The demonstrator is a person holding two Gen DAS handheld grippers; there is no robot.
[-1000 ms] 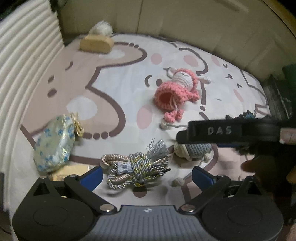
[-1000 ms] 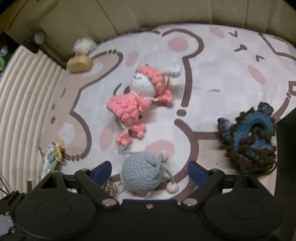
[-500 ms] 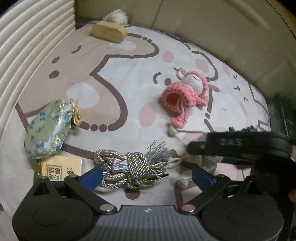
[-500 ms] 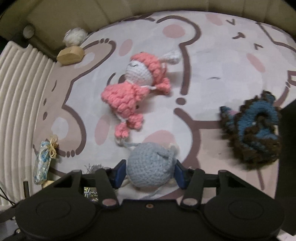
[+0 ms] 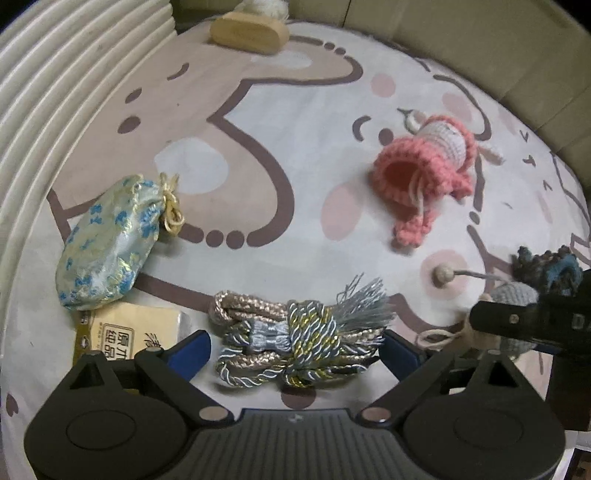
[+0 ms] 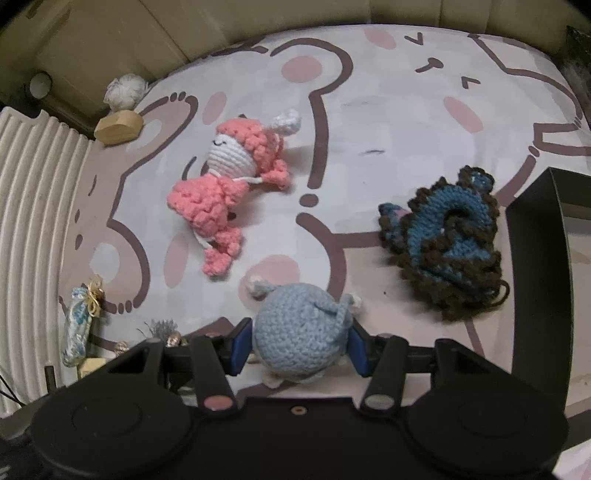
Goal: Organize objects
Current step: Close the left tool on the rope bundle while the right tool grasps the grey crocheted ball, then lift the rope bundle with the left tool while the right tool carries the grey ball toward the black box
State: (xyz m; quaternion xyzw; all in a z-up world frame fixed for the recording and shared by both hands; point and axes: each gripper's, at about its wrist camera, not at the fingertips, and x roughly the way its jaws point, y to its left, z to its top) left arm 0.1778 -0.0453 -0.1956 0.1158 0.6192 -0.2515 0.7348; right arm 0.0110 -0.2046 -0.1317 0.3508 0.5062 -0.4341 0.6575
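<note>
Since a second ago: right gripper (image 6: pixel 300 349) has closed onto the blue crochet ball (image 6: pixel 301 332), low on the bear-print sheet (image 6: pixel 388 122). Left gripper (image 5: pixel 295 349): jaws spread, either side of the knotted cord bundle (image 5: pixel 291 341).

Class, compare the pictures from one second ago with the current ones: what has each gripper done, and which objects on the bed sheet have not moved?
The right gripper closed its blue pads on the grey-blue crochet ball; a second ago they stood open either side of it. The left gripper stayed open, edging closer around the tasselled cord bundle. The pink crochet doll, blue-and-brown crochet piece, brocade pouch and wooden block lie unmoved.
</note>
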